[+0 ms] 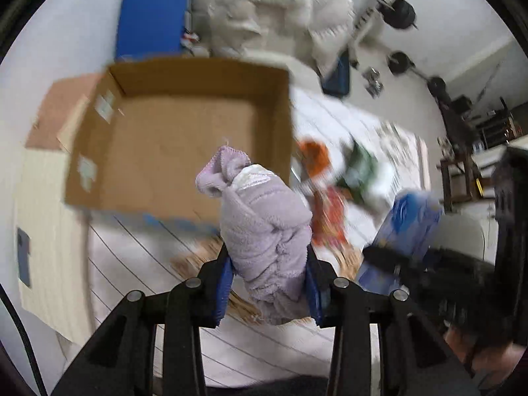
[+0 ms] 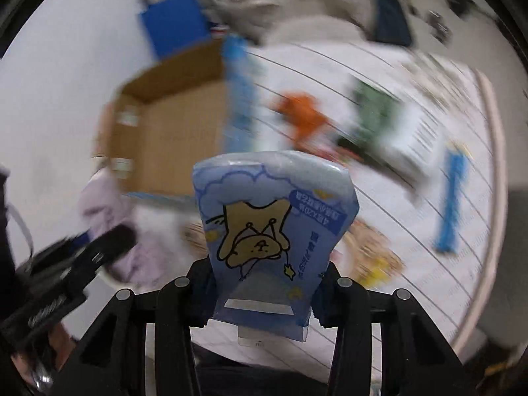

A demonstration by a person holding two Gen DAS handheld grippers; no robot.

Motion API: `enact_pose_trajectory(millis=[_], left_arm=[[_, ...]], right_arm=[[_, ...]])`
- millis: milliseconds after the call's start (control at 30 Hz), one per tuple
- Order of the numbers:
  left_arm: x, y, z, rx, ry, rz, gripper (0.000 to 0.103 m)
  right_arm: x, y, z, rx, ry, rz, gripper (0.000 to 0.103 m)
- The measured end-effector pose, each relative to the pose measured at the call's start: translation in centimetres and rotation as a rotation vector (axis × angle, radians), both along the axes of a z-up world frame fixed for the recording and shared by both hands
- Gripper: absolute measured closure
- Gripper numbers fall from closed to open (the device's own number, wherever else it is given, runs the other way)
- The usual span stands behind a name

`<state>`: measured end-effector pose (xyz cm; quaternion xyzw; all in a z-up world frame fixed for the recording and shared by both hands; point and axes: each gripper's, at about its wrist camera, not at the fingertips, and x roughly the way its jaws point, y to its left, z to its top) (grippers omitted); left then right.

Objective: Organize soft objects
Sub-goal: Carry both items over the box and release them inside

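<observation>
My left gripper (image 1: 269, 283) is shut on a rolled lilac fleece cloth (image 1: 264, 224) and holds it above the bed, just before the near wall of an open, empty cardboard box (image 1: 184, 132). My right gripper (image 2: 262, 283) is shut on a blue tissue pack (image 2: 270, 227) with a cartoon bear print, held upright to the right of the box (image 2: 171, 115). The lilac cloth (image 2: 112, 217) and the left gripper show at the left of the right wrist view. The tissue pack (image 1: 409, 221) shows at the right of the left wrist view.
On the white striped bedcover (image 2: 379, 76) lie an orange soft thing (image 2: 303, 112), a green and white packet (image 2: 379, 112), a blue strip (image 2: 452, 201) and a patterned item (image 1: 330, 217). A cream duvet (image 1: 283, 13) and a blue cushion (image 1: 151, 19) lie behind the box. Gym weights (image 1: 401, 13) stand far right.
</observation>
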<state>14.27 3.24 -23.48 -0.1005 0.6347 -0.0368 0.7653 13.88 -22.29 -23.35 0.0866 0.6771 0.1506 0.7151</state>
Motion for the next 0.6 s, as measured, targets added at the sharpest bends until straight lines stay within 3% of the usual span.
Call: enact_pose_trajectory(millis=[67, 133, 233, 433, 600], left_arm=[[3.6, 2.8, 0.2, 0.028, -0.004, 0.021, 0.068], [8.1, 5.7, -0.7, 0.031, 0.028, 0.038, 0.068], [13.3, 9.5, -3.4, 0.015, 0.1, 0.036, 0.068], [21.7, 13.2, -10.1, -0.041, 0.265, -0.031, 0.068], [24.9, 13.7, -14.2, -0.045, 0.353, -0.122, 0.068]], right_arm=[[2.3, 4.6, 2.6, 0.024, -0.028, 0.05, 0.055], [5.3, 9.7, 2.4, 0.008, -0.049, 0.086, 0.054], [10.1, 15.0, -0.5, -0.012, -0.038, 0.122, 0.054], [18.1, 22.7, -9.3, -0.128, 0.021, 0.162, 0.054], [21.0, 24.9, -13.6, -0.166, 0.051, 0.199, 0.054]])
